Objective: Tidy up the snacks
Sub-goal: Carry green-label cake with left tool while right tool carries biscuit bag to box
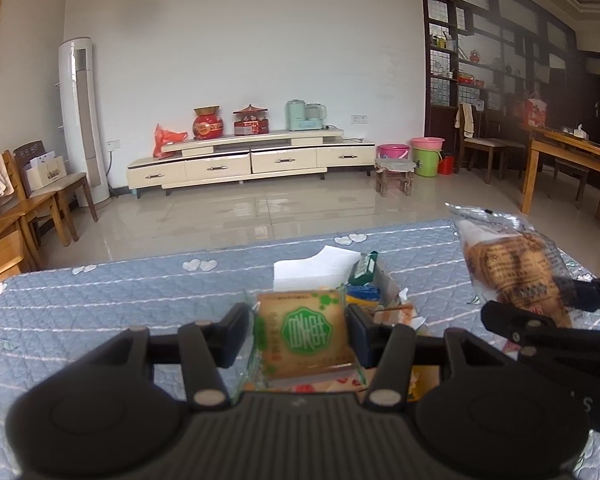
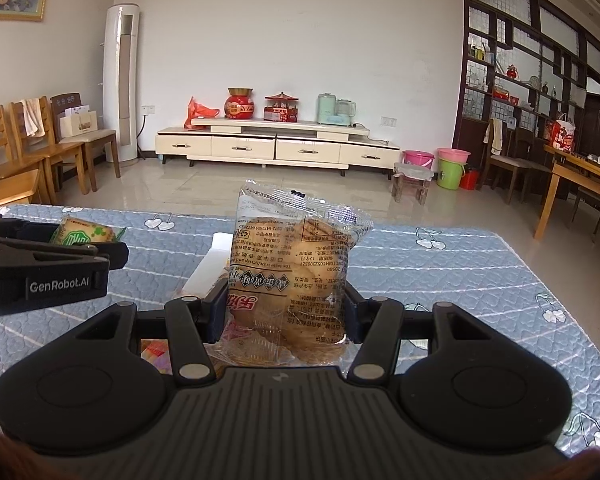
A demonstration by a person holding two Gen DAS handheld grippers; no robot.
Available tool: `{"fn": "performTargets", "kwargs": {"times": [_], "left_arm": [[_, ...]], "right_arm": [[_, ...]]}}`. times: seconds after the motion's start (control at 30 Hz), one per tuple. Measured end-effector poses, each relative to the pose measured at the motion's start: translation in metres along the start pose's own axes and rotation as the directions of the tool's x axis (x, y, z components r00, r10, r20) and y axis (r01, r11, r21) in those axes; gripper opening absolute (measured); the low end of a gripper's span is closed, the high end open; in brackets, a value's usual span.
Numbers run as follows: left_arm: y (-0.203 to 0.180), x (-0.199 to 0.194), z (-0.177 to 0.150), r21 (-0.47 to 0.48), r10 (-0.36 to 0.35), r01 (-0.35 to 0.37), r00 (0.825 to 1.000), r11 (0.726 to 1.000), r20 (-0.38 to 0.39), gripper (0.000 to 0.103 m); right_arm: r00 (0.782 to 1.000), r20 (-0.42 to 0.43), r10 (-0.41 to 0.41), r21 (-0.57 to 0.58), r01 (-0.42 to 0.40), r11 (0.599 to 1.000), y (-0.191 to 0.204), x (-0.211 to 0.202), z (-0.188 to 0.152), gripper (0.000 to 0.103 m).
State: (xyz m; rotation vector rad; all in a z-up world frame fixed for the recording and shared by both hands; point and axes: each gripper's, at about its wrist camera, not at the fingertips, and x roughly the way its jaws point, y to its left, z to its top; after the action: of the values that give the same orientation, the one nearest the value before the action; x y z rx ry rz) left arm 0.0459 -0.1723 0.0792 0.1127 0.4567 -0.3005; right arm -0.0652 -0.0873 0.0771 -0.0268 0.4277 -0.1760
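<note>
Two wrapped snacks are in hand, one per claw, both raised above a tabletop (image 2: 480, 280) covered in a blue quilted cloth printed with white hearts.

Item one: square biscuit packet (image 1: 305, 338), tan face with a green scalloped emblem, clear green-edged wrapper flaring at its sides. It sits upright between the pads of the left claw (image 1: 300, 334), which presses on it from 9 and 3 o'clock; the packet fills the gap, its top edge rising just past the fingertips (image 1: 236, 332). In the right wrist view the same packet (image 2: 85, 233) shows at 9 o'clock, poking out beyond the black body of the left claw (image 2: 112, 254).

Item two: clear bag of round biscuits (image 2: 296, 276), crinkled plastic with black printed text seen upside down and a red strip low on its left side, sealed top edge pointing to 12 o'clock. The right claw (image 2: 286, 312) is closed on its lower part, pads at either flank; most of the bag stands well above the fingertips (image 2: 216, 314). In the left wrist view this bag (image 1: 508, 268) leans at 3 o'clock, with the right claw (image 1: 540, 316) clamped on its lower end.

Below and beyond the left claw lies a loose heap of other snack packets (image 1: 374, 292), green, blue and orange, beside a white paper sheet (image 1: 312, 268), at 12 to 1 o'clock.
</note>
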Motion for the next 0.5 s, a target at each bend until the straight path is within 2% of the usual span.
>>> {"fn": "performTargets", "kwargs": {"times": [0.5], "left_arm": [[-0.017, 0.026, 0.001, 0.001, -0.023, 0.024, 0.999, 1.0, -0.036, 0.052]], "right_arm": [[0.998, -0.033, 0.05, 0.011, -0.05, 0.999, -0.014, 0.03, 0.012, 0.068]]}}
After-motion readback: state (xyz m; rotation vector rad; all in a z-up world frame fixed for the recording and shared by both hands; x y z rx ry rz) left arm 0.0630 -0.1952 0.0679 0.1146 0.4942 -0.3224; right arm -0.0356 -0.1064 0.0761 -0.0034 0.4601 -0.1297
